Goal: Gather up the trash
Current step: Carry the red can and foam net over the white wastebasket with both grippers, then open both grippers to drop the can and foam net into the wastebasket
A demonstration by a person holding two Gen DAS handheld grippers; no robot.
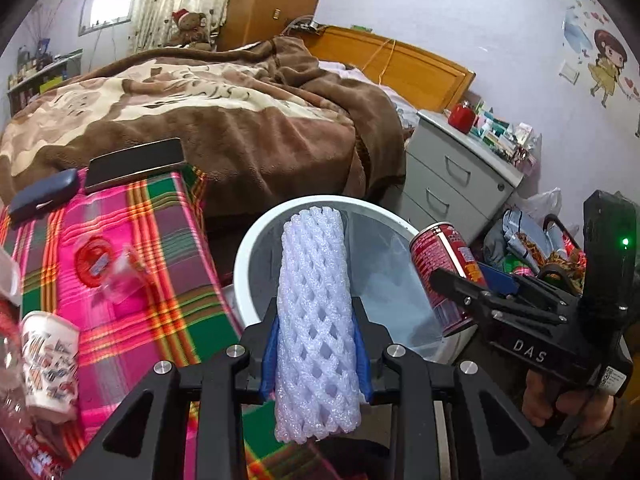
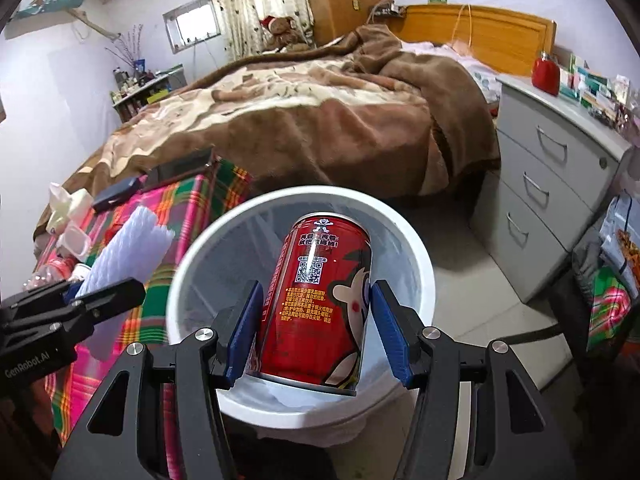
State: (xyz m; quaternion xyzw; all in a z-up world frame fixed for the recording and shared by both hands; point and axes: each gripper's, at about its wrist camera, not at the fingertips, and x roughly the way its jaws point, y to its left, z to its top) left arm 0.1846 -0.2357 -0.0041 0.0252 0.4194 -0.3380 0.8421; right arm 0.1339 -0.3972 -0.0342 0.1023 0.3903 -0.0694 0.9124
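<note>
My left gripper (image 1: 316, 344) is shut on a white foam fruit net (image 1: 316, 312) and holds it over the near rim of the white trash bin (image 1: 248, 248). My right gripper (image 2: 316, 320) is shut on a red drink can (image 2: 320, 300), which hangs over the bin's opening (image 2: 416, 248). The bin has a clear liner and looks empty inside. In the left wrist view the can (image 1: 444, 264) and the right gripper (image 1: 464, 284) sit at the bin's right rim. In the right wrist view the foam net (image 2: 128, 252) and the left gripper (image 2: 96, 300) are at the left.
A plaid-covered table (image 1: 168, 288) left of the bin holds a paper cup (image 1: 48, 360), clear plastic wrap with a red lid (image 1: 100, 264), a dark case (image 1: 44, 196) and a black box (image 1: 136, 164). A bed (image 2: 320, 120) stands behind, grey drawers (image 2: 552, 184) to the right.
</note>
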